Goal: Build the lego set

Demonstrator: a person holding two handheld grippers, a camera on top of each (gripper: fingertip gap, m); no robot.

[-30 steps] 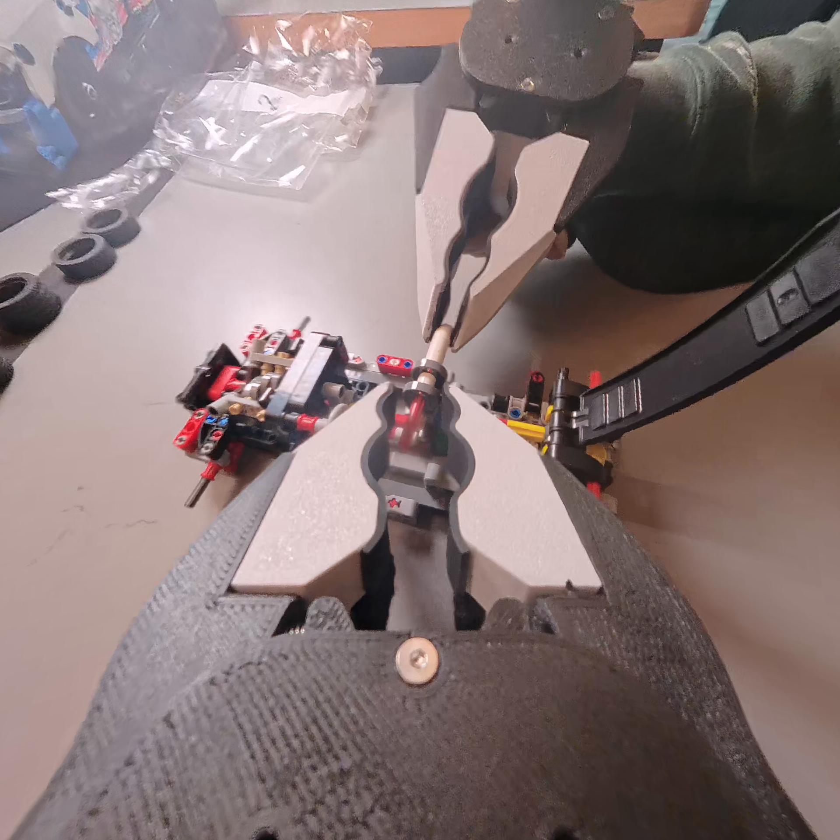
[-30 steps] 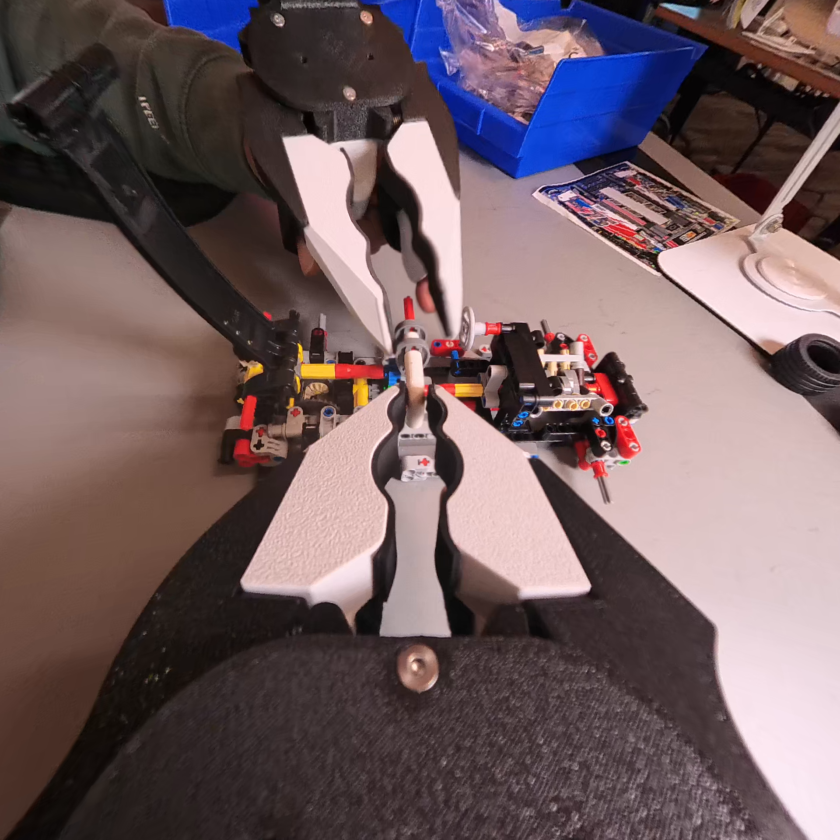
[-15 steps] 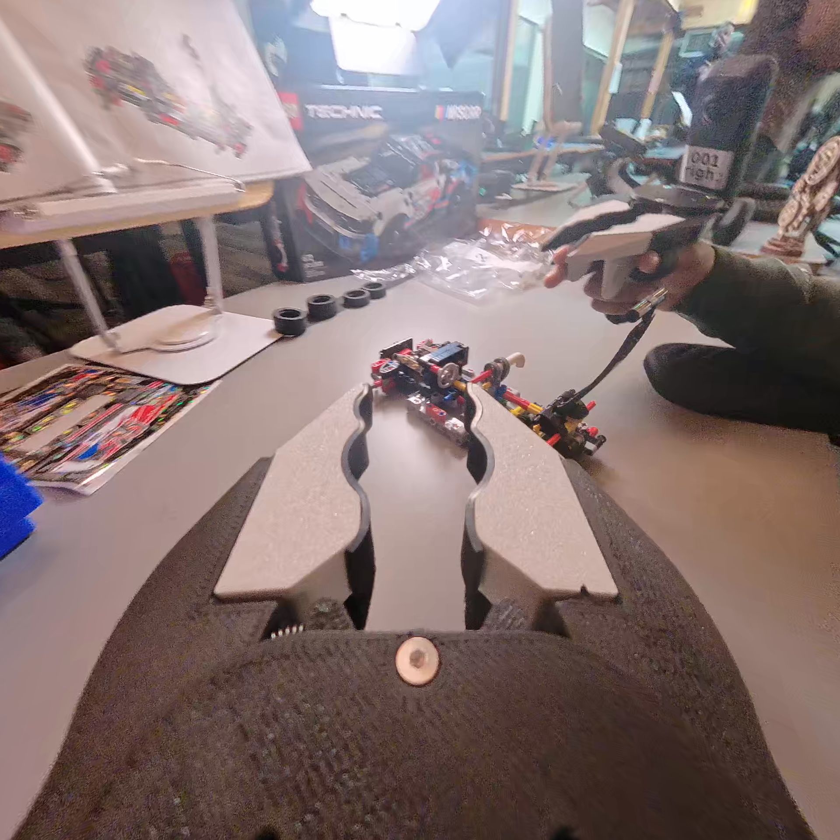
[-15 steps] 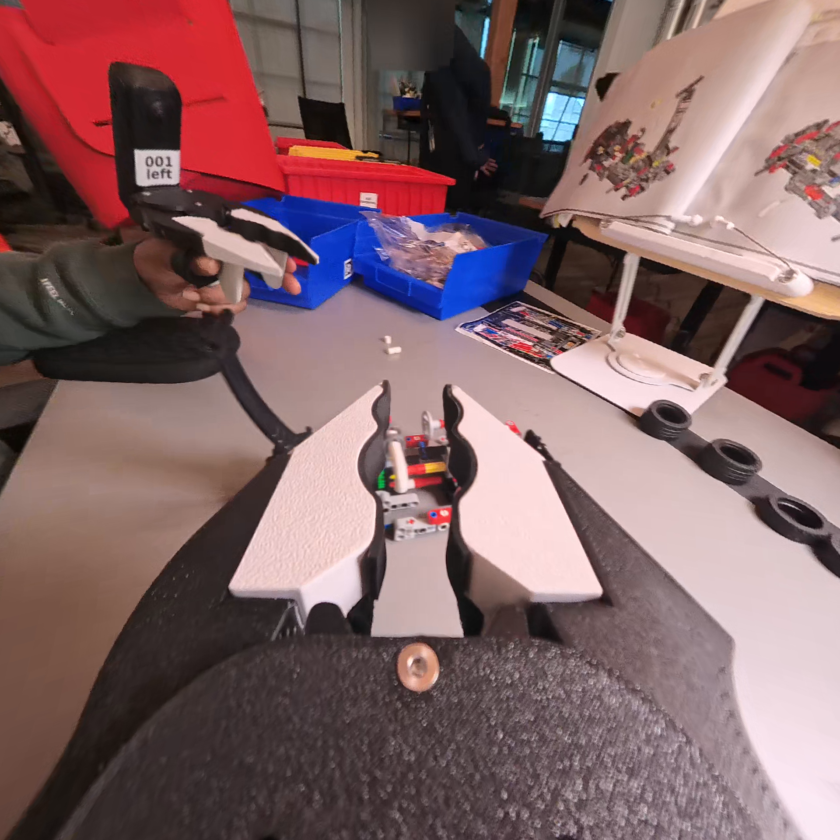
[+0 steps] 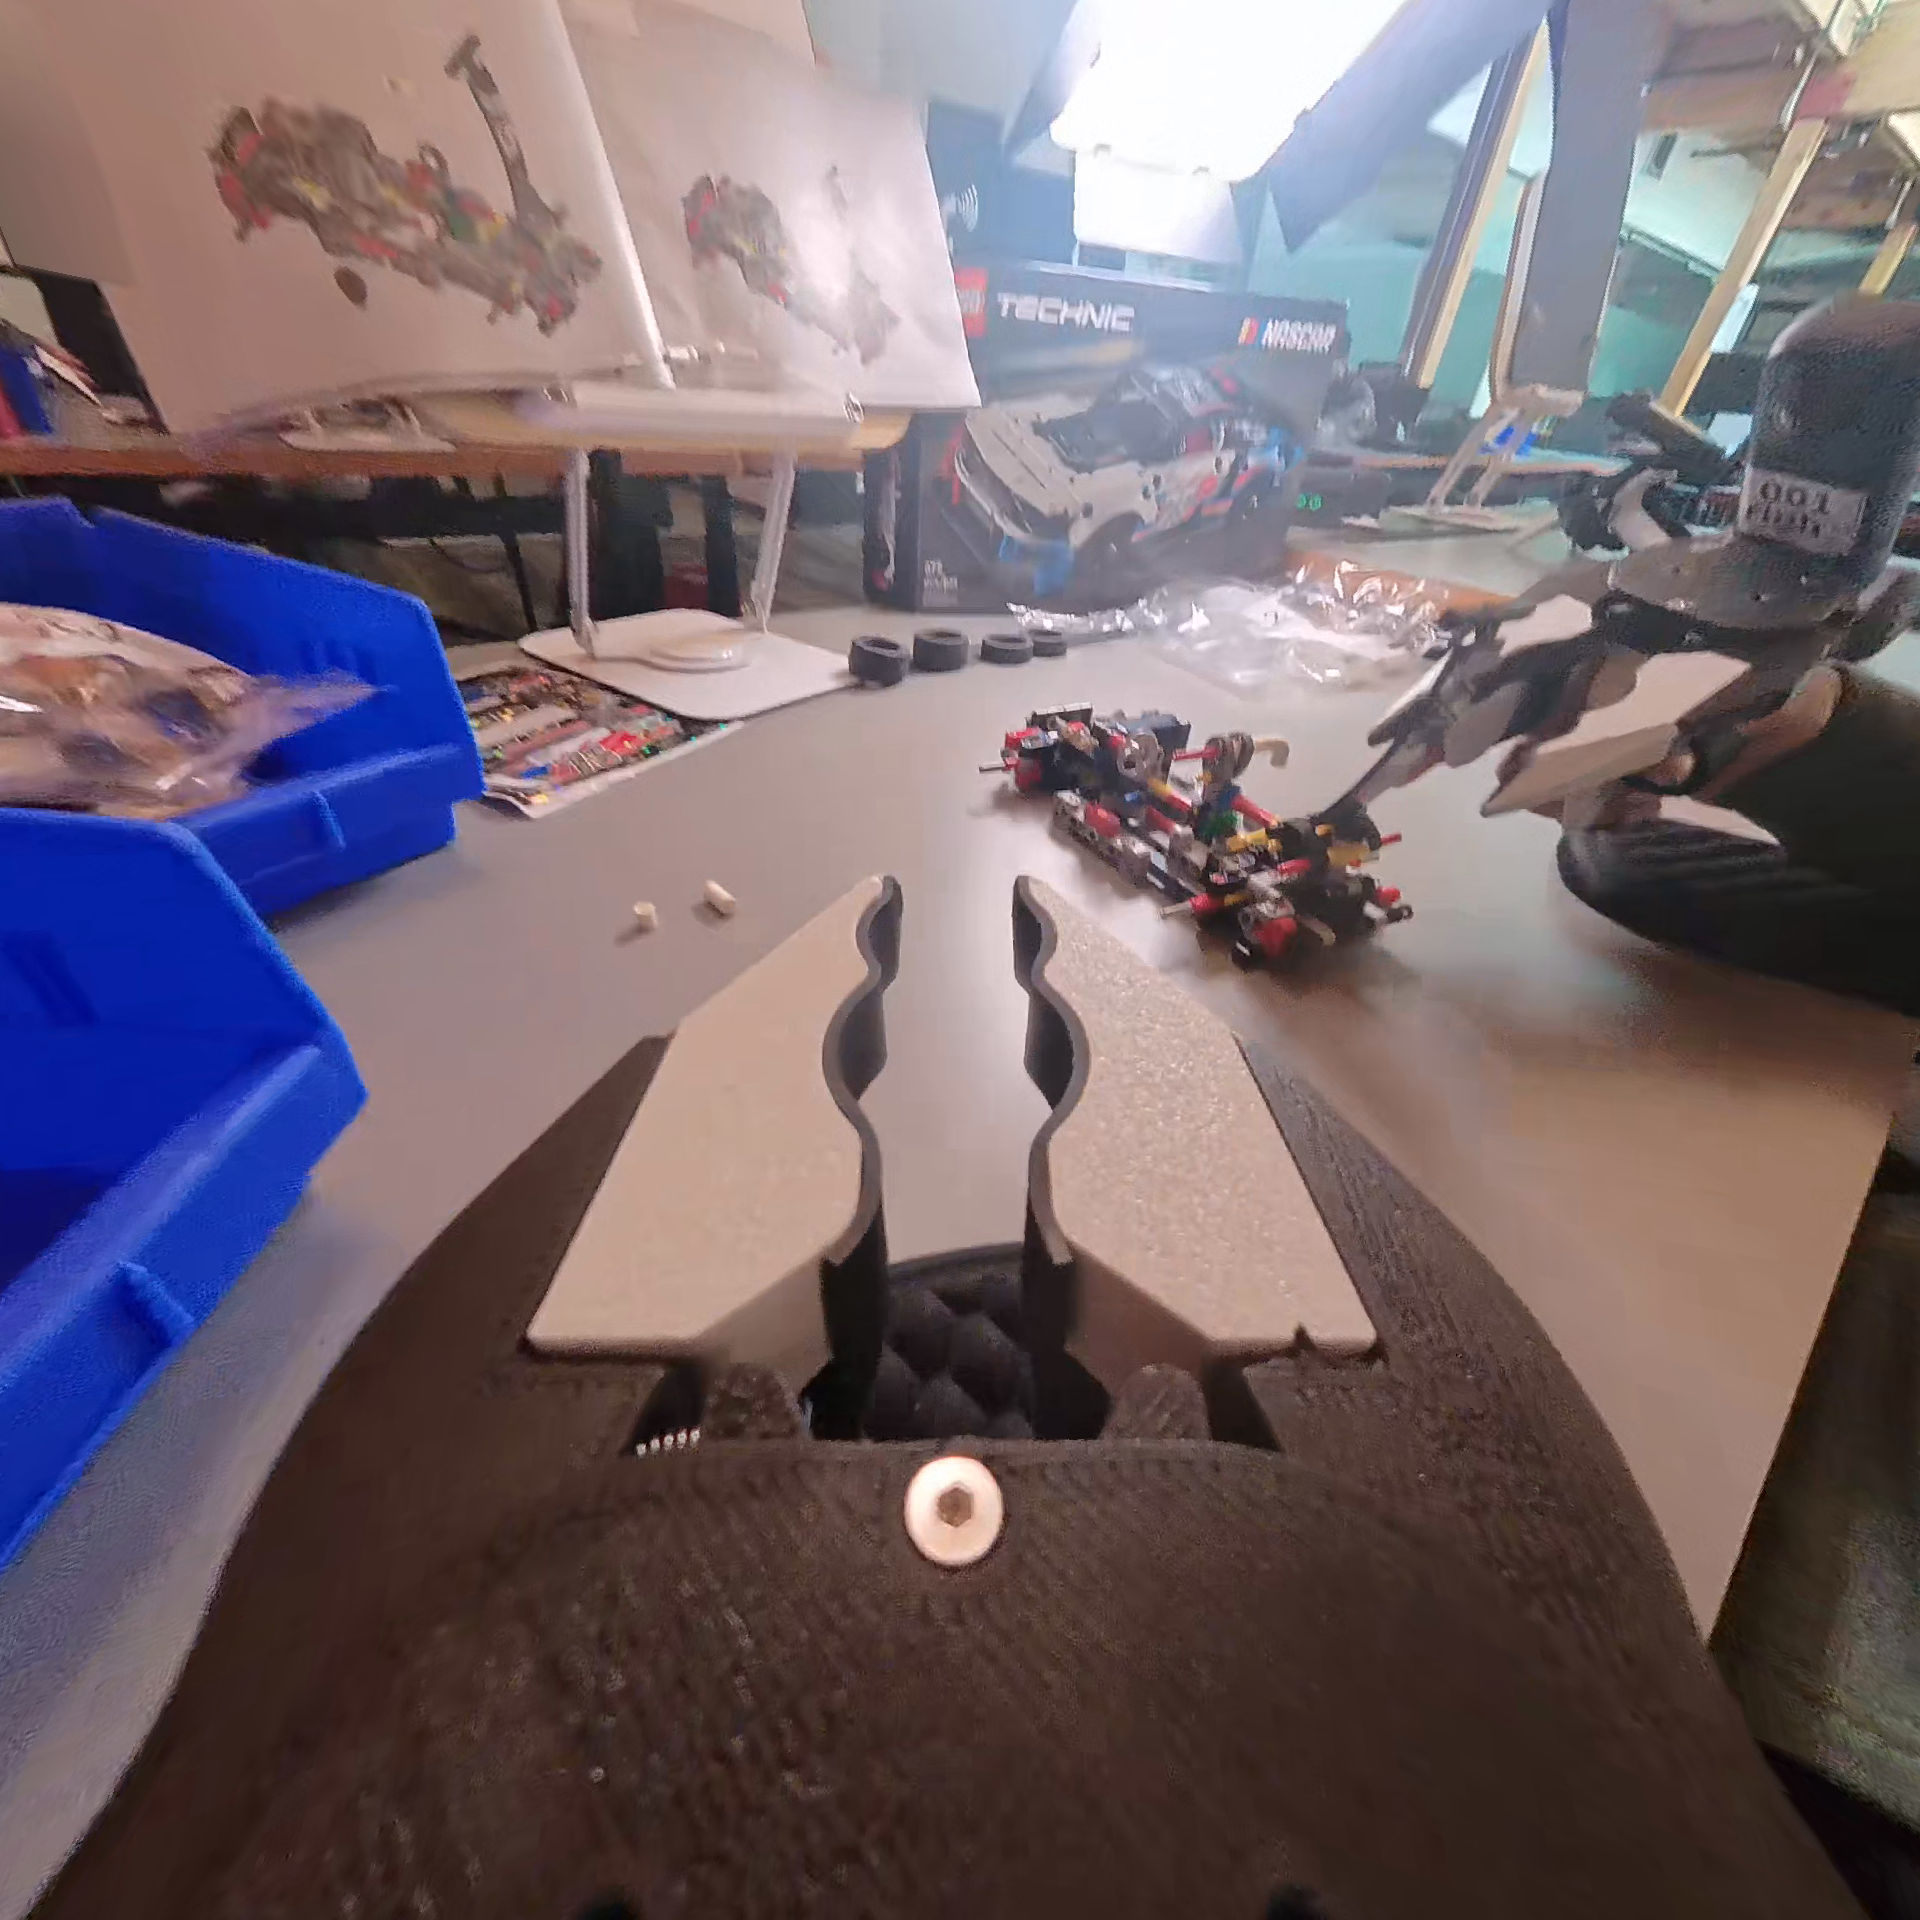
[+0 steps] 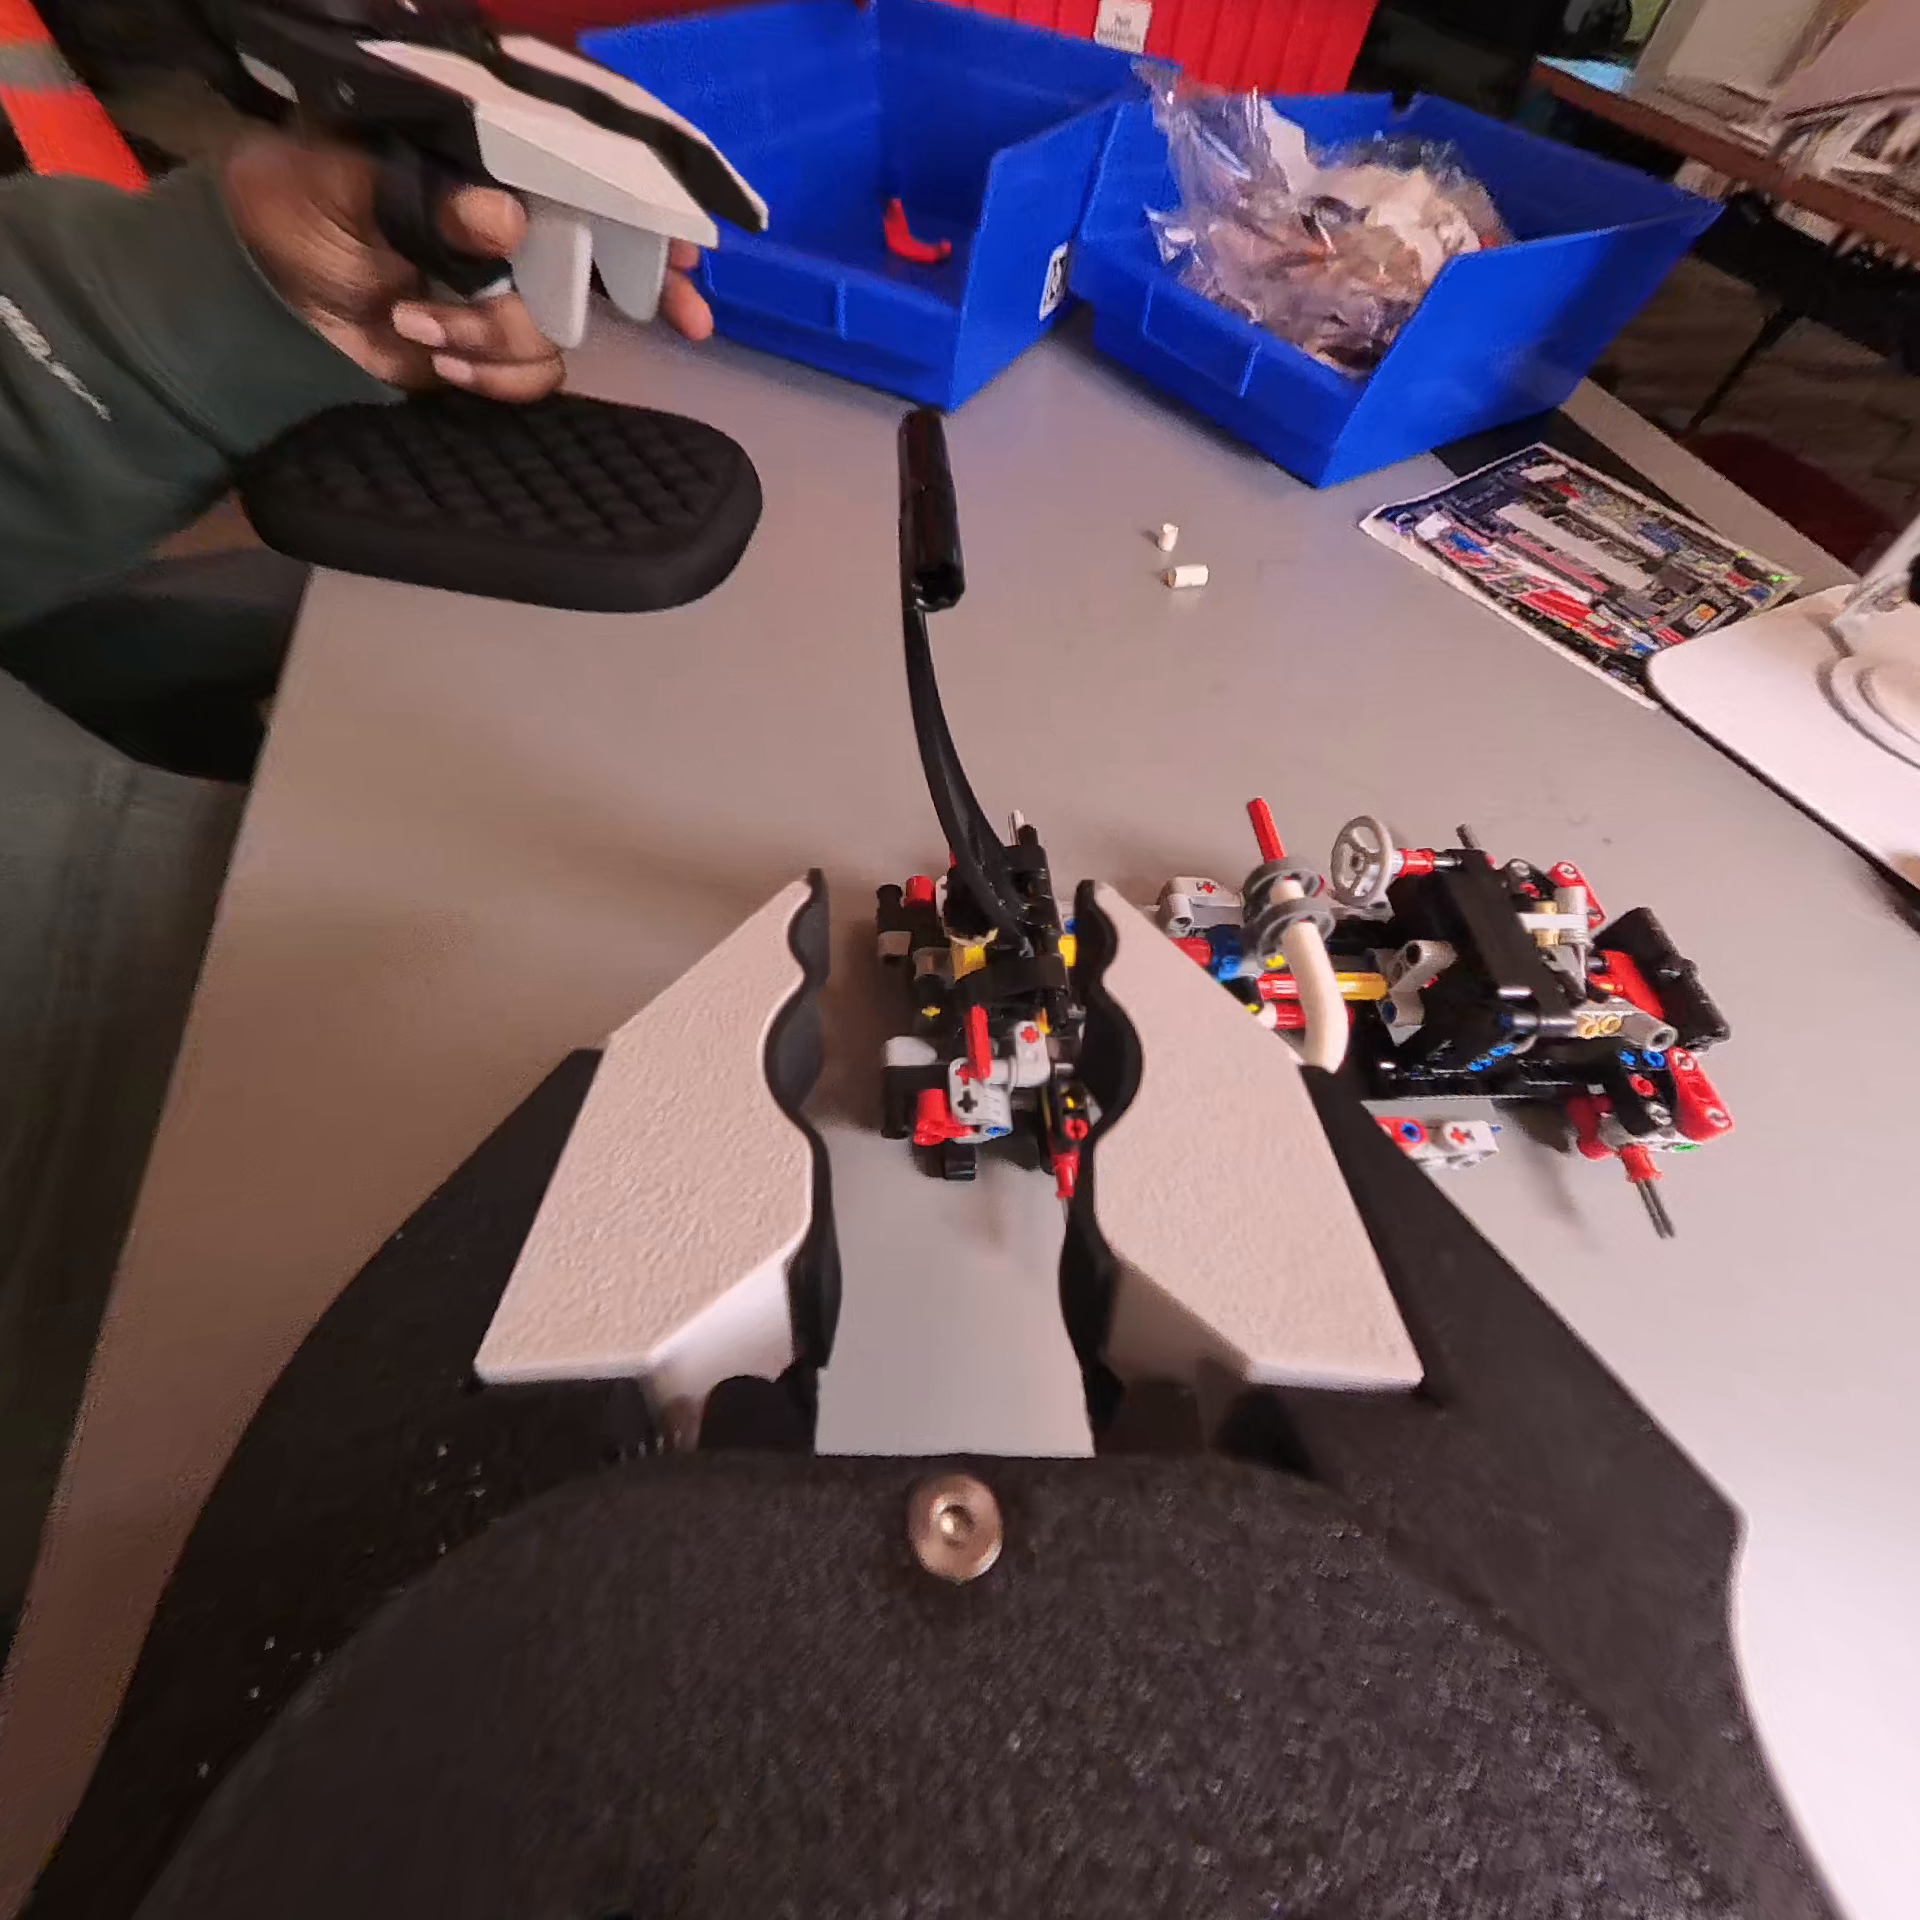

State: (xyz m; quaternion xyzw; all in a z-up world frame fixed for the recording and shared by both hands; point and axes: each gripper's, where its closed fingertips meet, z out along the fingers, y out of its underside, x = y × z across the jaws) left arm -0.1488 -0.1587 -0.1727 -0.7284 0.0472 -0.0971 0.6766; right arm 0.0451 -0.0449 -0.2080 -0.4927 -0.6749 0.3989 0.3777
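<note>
Just beyond right gripper (image 6: 951, 914): brick chassis (image 6: 1299, 997).

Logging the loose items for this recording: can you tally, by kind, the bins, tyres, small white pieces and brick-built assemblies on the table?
Blue bins: 2
Black tyres: 4
Small white pieces: 2
Brick-built chassis: 1
Total: 9
</note>
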